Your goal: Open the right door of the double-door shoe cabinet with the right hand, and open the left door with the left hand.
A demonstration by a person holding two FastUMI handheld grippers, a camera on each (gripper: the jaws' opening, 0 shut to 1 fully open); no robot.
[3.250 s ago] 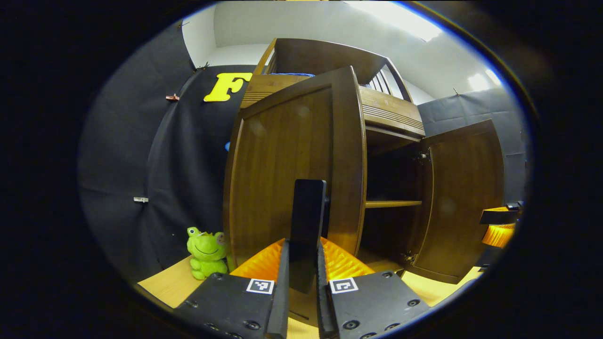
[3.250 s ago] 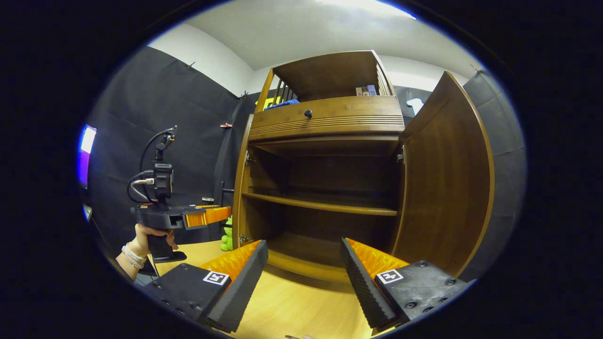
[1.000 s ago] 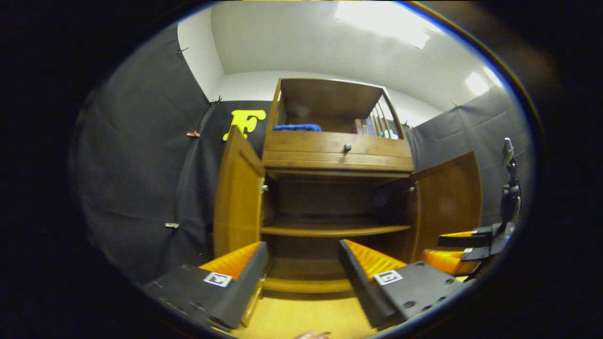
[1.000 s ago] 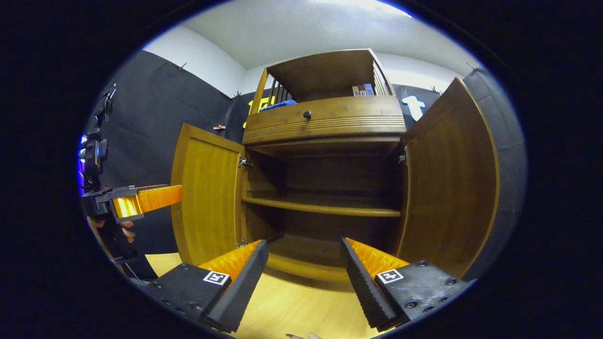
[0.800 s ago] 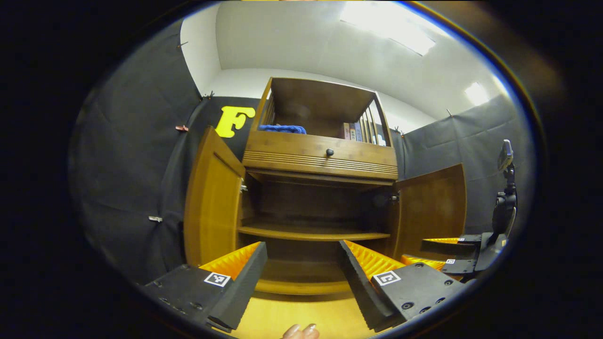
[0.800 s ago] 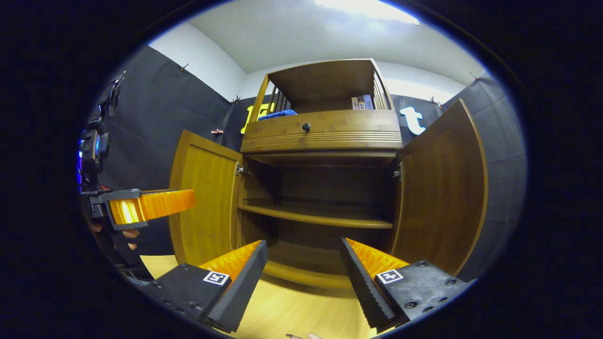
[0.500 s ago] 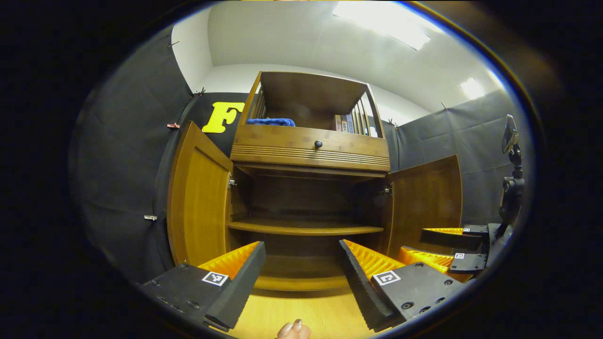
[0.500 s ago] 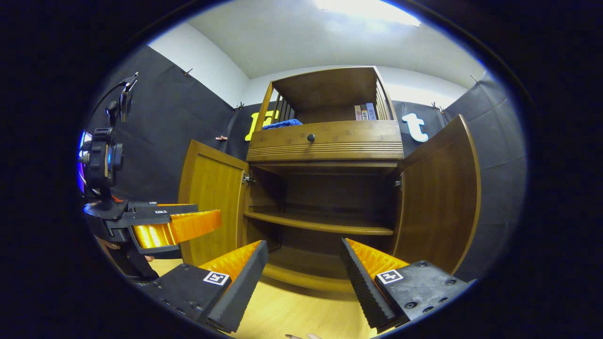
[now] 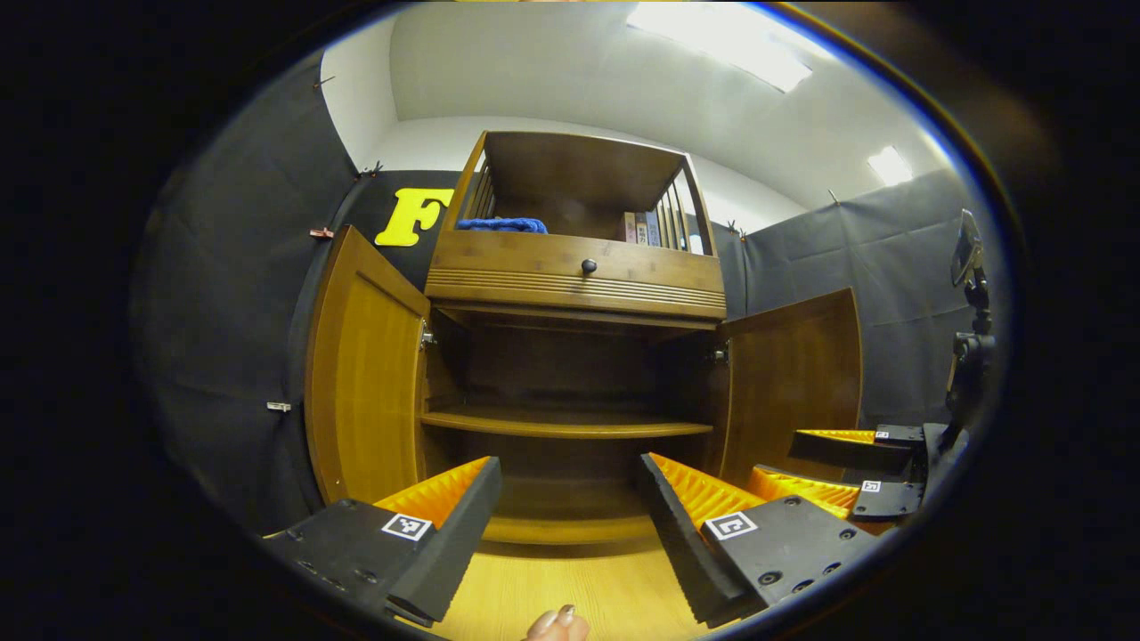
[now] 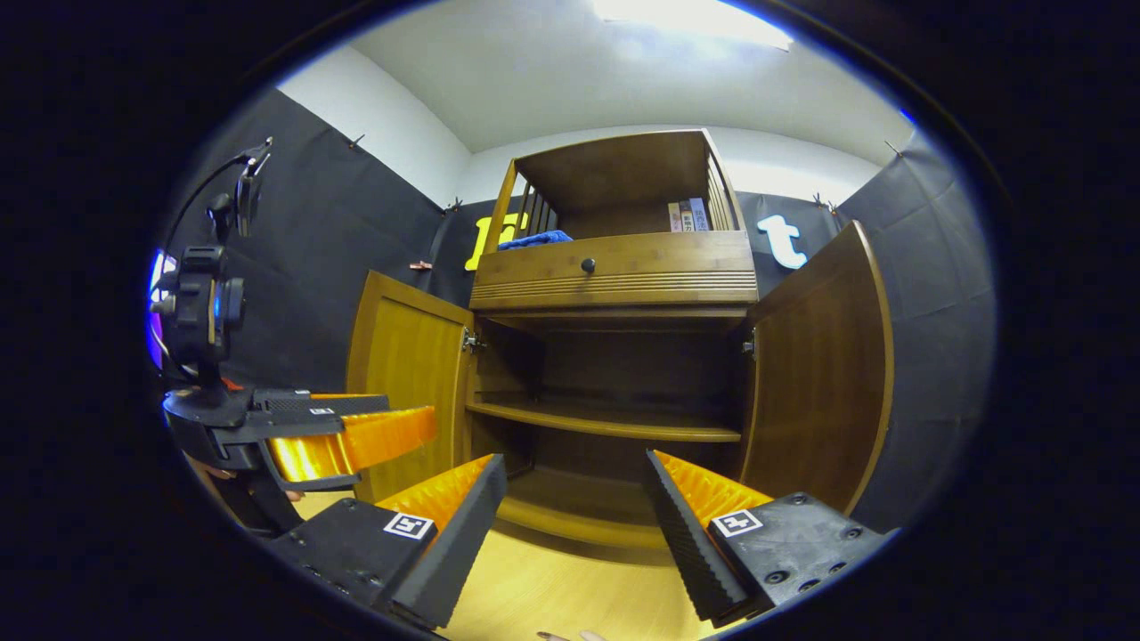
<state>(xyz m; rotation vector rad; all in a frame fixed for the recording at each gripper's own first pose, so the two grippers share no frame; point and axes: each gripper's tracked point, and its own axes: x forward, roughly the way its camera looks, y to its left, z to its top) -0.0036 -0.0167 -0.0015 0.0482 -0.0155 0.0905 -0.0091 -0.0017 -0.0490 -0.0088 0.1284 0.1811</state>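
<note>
L tool has let go of the left door & backed off, spread empty like R tool; right door also swung wide, so task looks done.

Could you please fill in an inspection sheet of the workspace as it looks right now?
Surface: light wooden tabletop, bare in front of the cabinet.
Job's things: brown wooden double-door shoe cabinet; left door and right door both swung wide open; inner shelf holds nothing that I can see.
Clutter: blue cloth and a few upright books in the open top compartment above the drawer with a dark round knob.
Grippers: left claw open, holding nothing; right claw open, holding nothing; both apart from the doors.
Cables: nothing seen.
Surroundings: black cloth booth wall, white ceiling with bright lights.
</note>
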